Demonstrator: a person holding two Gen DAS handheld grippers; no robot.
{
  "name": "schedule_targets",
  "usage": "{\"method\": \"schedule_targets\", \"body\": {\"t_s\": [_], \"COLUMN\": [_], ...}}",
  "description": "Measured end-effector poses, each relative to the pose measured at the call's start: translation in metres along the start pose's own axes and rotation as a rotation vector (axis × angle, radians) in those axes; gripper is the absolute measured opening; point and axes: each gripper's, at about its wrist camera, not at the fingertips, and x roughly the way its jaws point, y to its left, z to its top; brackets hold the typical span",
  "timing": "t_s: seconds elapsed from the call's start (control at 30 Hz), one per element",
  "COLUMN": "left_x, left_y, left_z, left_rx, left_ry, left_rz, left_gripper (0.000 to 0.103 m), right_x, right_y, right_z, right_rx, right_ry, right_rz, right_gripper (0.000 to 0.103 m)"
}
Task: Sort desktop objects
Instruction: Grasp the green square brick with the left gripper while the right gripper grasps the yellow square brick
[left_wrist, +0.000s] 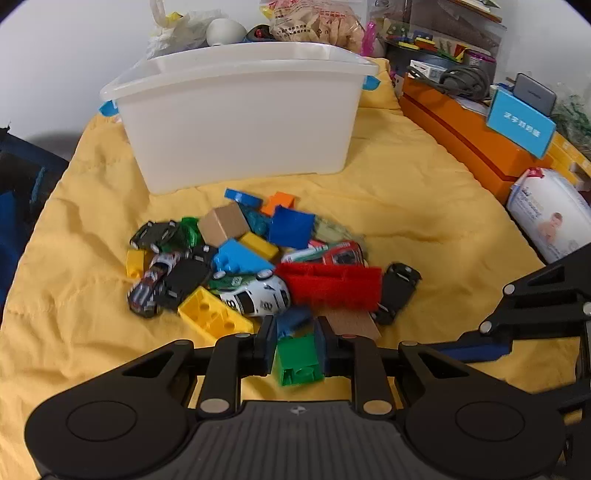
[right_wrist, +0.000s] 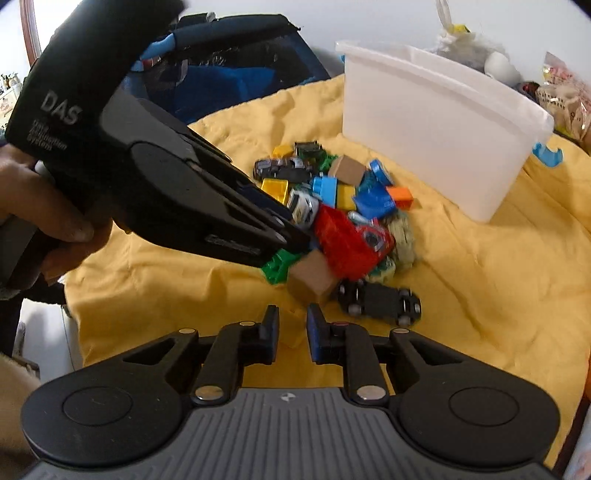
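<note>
Yellow cloth covers the desktop. White plastic bin sits at its far edge, open top, apparently the drop target. Orange box and a wipes pack line the right side. The mixed pile of building bricks and toy cars lies in front of the bin.

Left gripper is clamped on a green brick at the pile's near edge, pads on both sides. Right gripper is nearly closed and holds nothing; it hovers near a tan cube and a black toy car.

Likely step: lift the green brick. Best to rise straight first, since a red brick and a blue piece sit just beside the fingers. Then carry it over the bin's near rim, which stands tall. Open cloth left of the pile gives swing room; the right side is crowded.
</note>
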Motion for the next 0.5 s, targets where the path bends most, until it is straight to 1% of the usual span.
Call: {"method": "schedule_targets", "body": {"t_s": [0.07,0.13,0.17,0.2,0.3,0.33,0.43,0.47,0.5], "left_x": [-0.007,-0.015,-0.017,-0.015,-0.013,-0.013,-0.022,-0.025,-0.027], "left_y": [0.000,-0.004,-0.006,-0.007,-0.015,-0.016,-0.016,-0.017,-0.016], "left_z": [-0.007,-0.015,-0.019,-0.023,-0.040,-0.044,-0.046,-0.045,-0.043], "left_rx": [-0.011,0.000,-0.005,-0.016,-0.005,-0.021,-0.062,-0.074,-0.084], "left_ry": [0.005,0.004,0.024,0.045,0.078,0.086,0.064,0.050,0.039], "left_rz": [-0.020,-0.019,-0.037,-0.054,-0.040,-0.039,-0.023,-0.016,-0.013], "left_gripper": [0.025,0.025,0.025,0.025,0.025,0.025,0.025,0.027,0.031], "right_x": [-0.003,-0.004,-0.004,-0.005,-0.010,-0.013,-0.019,-0.020,-0.021], "right_y": [-0.002,-0.004,-0.005,-0.007,-0.013,-0.014,-0.020,-0.021,-0.023], "right_z": [-0.005,-0.010,-0.013,-0.014,-0.017,-0.017,-0.017,-0.018,-0.019], "right_rx": [0.018,0.045,0.054,0.062,0.069,0.071,0.082,0.088,0.093], "right_ry": [0.029,0.056,0.065,0.071,0.066,0.059,0.047,0.047,0.047], "right_rz": [0.026,0.055,0.064,0.069,0.070,0.070,0.067,0.067,0.068], "right_gripper": [0.018,0.018,0.018,0.018,0.018,0.018,0.020,0.022,0.025]}}
